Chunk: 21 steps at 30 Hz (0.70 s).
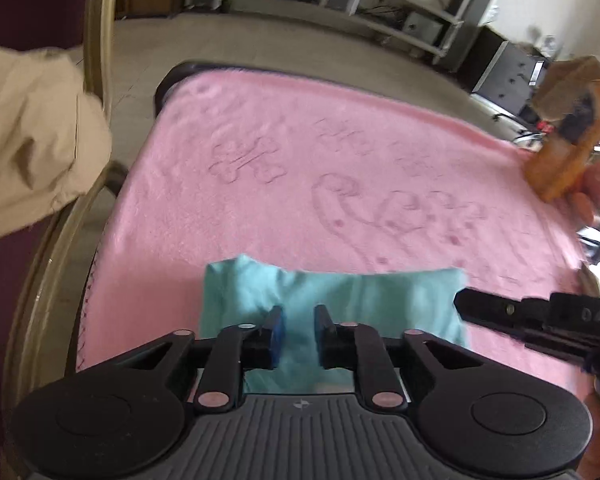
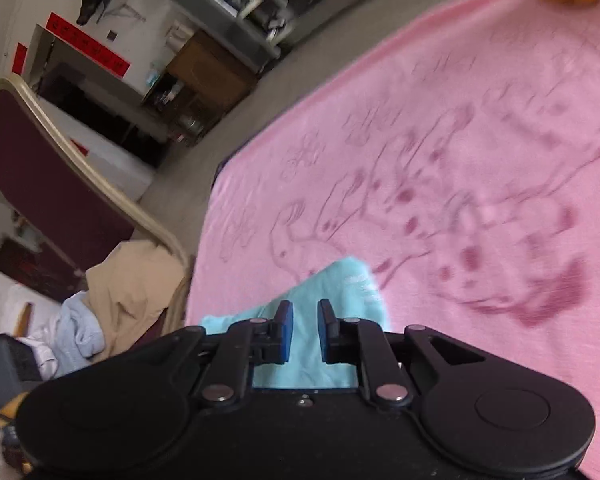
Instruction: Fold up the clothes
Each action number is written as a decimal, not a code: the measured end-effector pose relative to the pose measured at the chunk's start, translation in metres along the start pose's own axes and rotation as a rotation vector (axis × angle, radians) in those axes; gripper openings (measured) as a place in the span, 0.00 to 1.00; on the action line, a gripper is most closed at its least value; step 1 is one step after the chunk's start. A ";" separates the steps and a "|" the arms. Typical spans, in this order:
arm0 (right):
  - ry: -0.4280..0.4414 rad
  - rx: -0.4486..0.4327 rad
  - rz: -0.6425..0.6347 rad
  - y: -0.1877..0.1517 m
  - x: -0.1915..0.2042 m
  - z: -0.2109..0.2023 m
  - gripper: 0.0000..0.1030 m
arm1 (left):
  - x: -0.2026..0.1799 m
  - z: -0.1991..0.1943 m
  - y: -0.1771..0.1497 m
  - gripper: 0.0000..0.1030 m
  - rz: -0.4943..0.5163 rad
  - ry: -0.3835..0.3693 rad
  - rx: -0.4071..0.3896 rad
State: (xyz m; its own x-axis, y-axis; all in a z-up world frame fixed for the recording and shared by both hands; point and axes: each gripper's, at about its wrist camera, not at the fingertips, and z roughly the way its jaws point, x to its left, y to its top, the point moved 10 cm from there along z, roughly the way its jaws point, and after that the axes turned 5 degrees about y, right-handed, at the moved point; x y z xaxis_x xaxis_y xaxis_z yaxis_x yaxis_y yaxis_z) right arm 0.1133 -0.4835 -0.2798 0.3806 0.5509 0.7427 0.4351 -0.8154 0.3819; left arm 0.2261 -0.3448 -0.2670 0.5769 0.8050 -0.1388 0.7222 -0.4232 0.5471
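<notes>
Folded teal garment (image 1: 332, 300) lies at near edge of pink blanket (image 1: 340, 184), left gripper (image 1: 299, 332) and right gripper (image 2: 305, 330) both over it, jaws narrow with nothing pinched, probably positioning for next fold

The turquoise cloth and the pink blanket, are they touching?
Touching. In the left wrist view the folded turquoise cloth lies flat on the pink blanket, with no gap under its far edge.

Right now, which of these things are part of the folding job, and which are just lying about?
Part of the job:
teal garment
pink blanket, the work surface
beige clothing on the chair, perhaps next

Lying about:
chair
orange object
shelves
</notes>
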 end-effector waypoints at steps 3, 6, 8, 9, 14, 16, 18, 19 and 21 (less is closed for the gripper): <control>0.023 0.107 0.017 -0.008 -0.009 0.033 0.12 | 0.014 0.010 0.003 0.09 0.003 0.111 -0.037; 0.006 0.006 0.040 0.009 -0.026 0.032 0.00 | 0.022 0.009 0.006 0.12 -0.007 0.166 -0.079; -0.022 -0.101 0.094 0.023 -0.045 0.021 0.00 | 0.023 0.007 0.008 0.12 -0.006 0.205 -0.107; -0.035 -0.136 0.114 0.026 -0.052 0.016 0.00 | 0.024 0.006 0.009 0.12 -0.006 0.225 -0.121; -0.153 -0.167 0.032 0.026 -0.052 -0.002 0.04 | 0.051 -0.015 0.015 0.09 -0.117 0.292 -0.182; -0.173 -0.180 0.007 0.026 -0.050 -0.013 0.09 | 0.063 -0.025 0.016 0.09 -0.178 0.277 -0.188; -0.172 -0.211 -0.003 0.027 -0.049 -0.024 0.11 | 0.062 -0.033 0.016 0.09 -0.195 0.223 -0.191; -0.157 -0.231 0.001 0.028 -0.046 -0.030 0.11 | 0.059 -0.037 0.016 0.09 -0.193 0.189 -0.193; -0.116 -0.247 0.012 0.030 -0.040 -0.035 0.11 | 0.046 -0.039 0.016 0.09 -0.166 0.118 -0.191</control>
State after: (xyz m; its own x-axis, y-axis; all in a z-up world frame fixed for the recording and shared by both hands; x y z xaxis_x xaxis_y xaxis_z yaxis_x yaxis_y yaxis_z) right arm 0.0831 -0.5362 -0.2789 0.4819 0.5458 0.6855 0.2228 -0.8329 0.5066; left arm 0.2496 -0.2987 -0.2324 0.4000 0.9044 -0.1487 0.7115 -0.2041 0.6725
